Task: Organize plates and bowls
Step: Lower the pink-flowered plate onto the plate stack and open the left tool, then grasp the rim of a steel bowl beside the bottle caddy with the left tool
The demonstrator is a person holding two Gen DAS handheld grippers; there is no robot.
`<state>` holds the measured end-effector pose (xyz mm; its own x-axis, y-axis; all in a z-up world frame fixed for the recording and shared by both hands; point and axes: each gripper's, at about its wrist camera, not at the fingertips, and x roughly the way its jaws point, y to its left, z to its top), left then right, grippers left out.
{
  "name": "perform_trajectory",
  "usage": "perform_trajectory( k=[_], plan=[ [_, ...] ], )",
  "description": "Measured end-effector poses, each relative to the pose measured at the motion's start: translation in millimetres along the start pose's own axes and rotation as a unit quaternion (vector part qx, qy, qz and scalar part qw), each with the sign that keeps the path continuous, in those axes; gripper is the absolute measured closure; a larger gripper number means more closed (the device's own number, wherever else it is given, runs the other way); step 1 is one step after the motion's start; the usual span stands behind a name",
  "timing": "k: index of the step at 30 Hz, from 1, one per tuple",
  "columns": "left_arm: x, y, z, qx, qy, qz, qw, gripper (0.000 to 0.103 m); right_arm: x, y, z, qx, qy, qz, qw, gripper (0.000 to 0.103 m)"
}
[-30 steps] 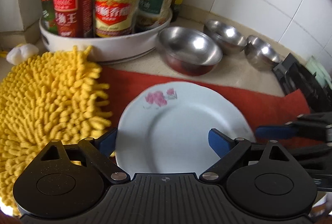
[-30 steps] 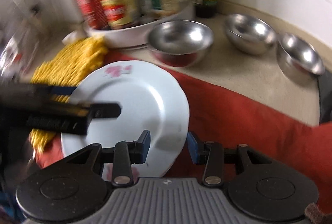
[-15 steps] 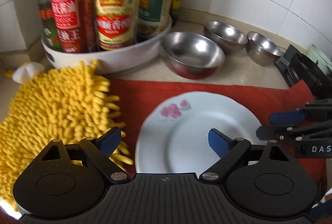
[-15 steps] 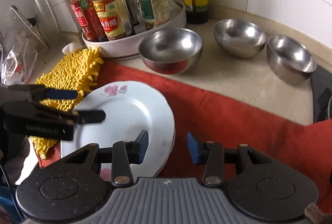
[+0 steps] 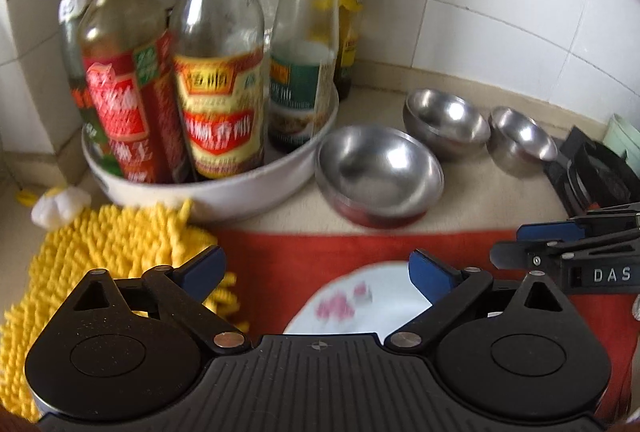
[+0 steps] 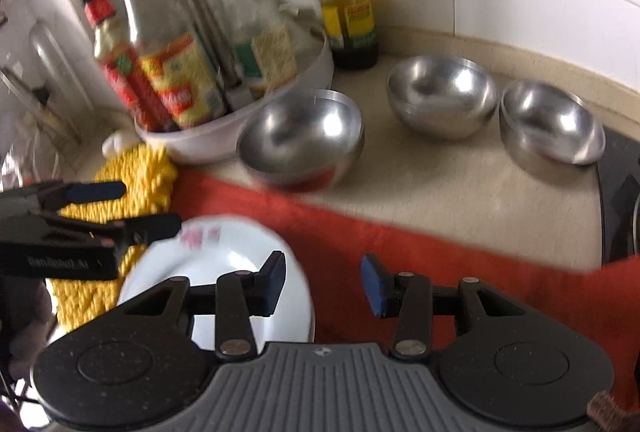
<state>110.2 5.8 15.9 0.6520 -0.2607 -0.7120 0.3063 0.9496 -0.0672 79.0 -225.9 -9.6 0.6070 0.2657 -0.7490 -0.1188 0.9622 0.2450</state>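
Observation:
A white plate with pink flowers [image 5: 360,308] [image 6: 224,264] lies on a red cloth [image 5: 320,260] [image 6: 440,244]. Three steel bowls stand behind it on the counter: a large one [image 5: 380,175] [image 6: 302,141], a middle one [image 5: 446,123] [image 6: 442,95] and a right one [image 5: 522,139] [image 6: 552,125]. My left gripper [image 5: 316,266] is open and empty above the plate's near left side; it also shows at the left of the right wrist view [image 6: 124,207]. My right gripper [image 6: 324,286] is open and empty over the plate's right edge, and shows in the left wrist view [image 5: 516,244].
A white round tray [image 5: 248,187] [image 6: 248,123] holds several sauce bottles at the back left. A yellow chenille mitt [image 5: 112,256] [image 6: 132,183] lies left of the plate. A black stove part [image 5: 596,175] sits at the right. Tiled wall runs behind.
Both grippers have drawn back and risen, so the plate sits lower in both views. Both stay open and empty. The plate and bowls have not moved.

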Motion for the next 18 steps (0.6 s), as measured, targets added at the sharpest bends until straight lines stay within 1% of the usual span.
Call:
perform_trajectory(
  k=[4, 6, 10, 13, 16, 18],
  plan=[
    [12.6, -2.4, 19.2, -0.012, -0.009, -0.008, 0.9998, 0.003, 10.7, -10.8, 25.7, 0.031, -0.011, 0.007, 0.999, 0.061],
    [22.9, -3.6, 25.9, -0.02, -0.005, -0.009, 0.9998, 0.003, 19.3, -16.5, 36.9, 0.051, -0.009, 0.008, 0.999, 0.061],
    [46.7, -6.7, 33.9, -0.026, 0.01, -0.001, 0.9996, 0.004, 38.5, -21.5, 55.5, 0.063, -0.009, 0.004, 0.998, 0.061],
    [64.1, -7.2, 37.6, -0.035, 0.03, -0.011, 0.9989, 0.01, 57.0, -22.5, 64.8, 0.063, -0.001, 0.0, 0.998, 0.061],
    [78.9, -10.5, 40.1, -0.032, 0.051, -0.013, 0.9981, 0.018, 71.0, -25.0, 70.3, 0.066, 0.005, 0.004, 0.998, 0.061],
    [87.7, -12.6, 41.4, -0.031, 0.059, -0.016, 0.9977, 0.02, 78.6, -27.0, 72.6, 0.064, 0.012, 0.009, 0.998, 0.061]
  ],
)
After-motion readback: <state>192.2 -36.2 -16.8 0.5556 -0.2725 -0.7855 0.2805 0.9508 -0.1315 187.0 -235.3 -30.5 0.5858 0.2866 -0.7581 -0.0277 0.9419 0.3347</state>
